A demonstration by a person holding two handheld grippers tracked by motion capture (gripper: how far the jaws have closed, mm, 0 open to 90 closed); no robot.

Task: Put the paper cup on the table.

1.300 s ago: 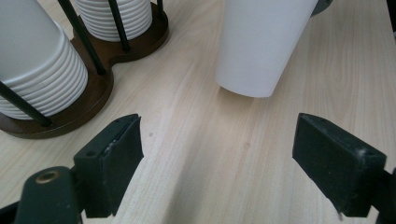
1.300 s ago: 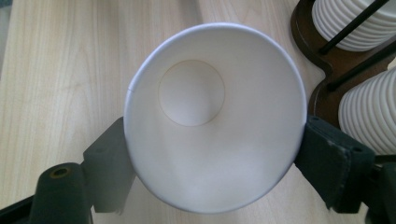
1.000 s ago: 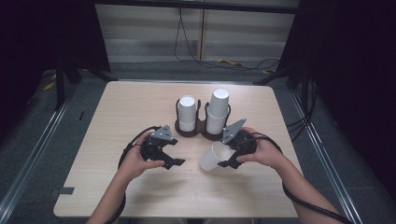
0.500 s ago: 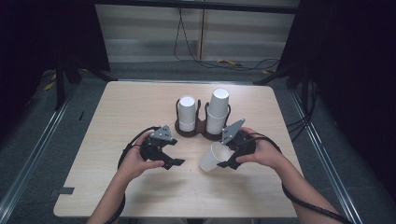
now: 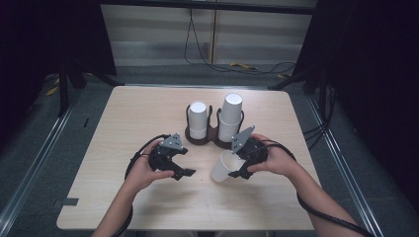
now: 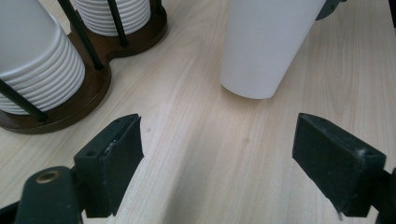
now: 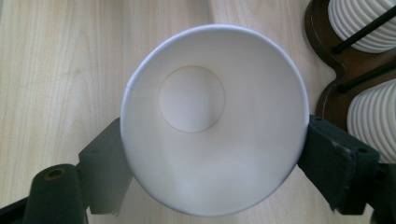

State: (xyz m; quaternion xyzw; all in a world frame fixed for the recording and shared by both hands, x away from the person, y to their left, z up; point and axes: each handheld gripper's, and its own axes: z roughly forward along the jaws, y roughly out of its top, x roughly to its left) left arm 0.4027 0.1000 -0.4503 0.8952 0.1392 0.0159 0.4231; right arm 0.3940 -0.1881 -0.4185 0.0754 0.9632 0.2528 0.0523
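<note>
The right gripper [image 5: 236,169] clamps a paper cup [image 5: 222,167] tilted over the table [image 5: 123,113], base pointing toward the left gripper [image 5: 184,174], which waits wide open just beside it.

Bright, evenly lit table [image 5: 148,113], dark surroundings, soft shadows.
</note>
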